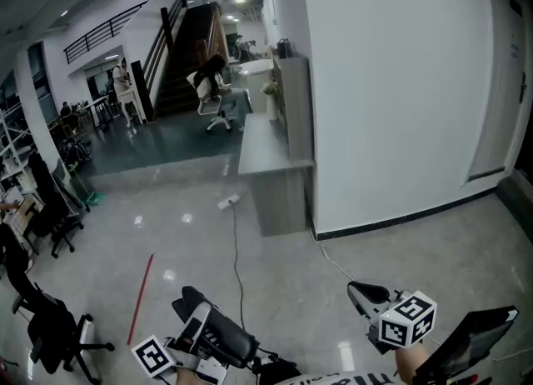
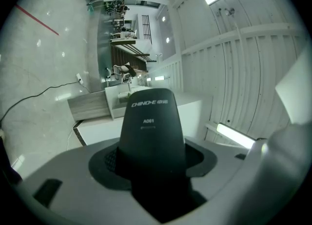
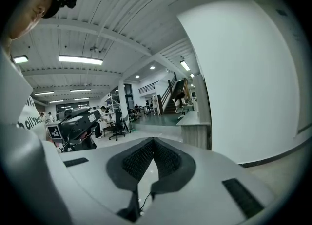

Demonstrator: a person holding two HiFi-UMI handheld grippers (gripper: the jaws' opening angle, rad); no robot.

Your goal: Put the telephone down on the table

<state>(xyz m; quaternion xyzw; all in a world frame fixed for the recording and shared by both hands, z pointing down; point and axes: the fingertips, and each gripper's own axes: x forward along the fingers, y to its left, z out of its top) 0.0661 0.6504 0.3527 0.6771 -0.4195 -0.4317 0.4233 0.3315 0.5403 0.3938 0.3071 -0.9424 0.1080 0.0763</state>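
Observation:
The telephone (image 1: 226,336) is a black handset with white lettering (image 2: 151,121), held low at the left of the head view, above the floor. My left gripper (image 1: 200,325) is shut on it; in the left gripper view the handset fills the gap between the jaws and points up and away. My right gripper (image 1: 362,293) hangs at the lower right with its tips touching (image 3: 153,143), shut with nothing between them. The right gripper view also shows the left gripper with the telephone (image 3: 80,121) off to its left.
A grey counter (image 1: 271,148) runs along a white wall (image 1: 391,83) ahead. A cable (image 1: 236,250) and a red line (image 1: 140,298) lie on the shiny floor. Black office chairs (image 1: 50,325) stand at the left, a dark object (image 1: 476,337) at the bottom right.

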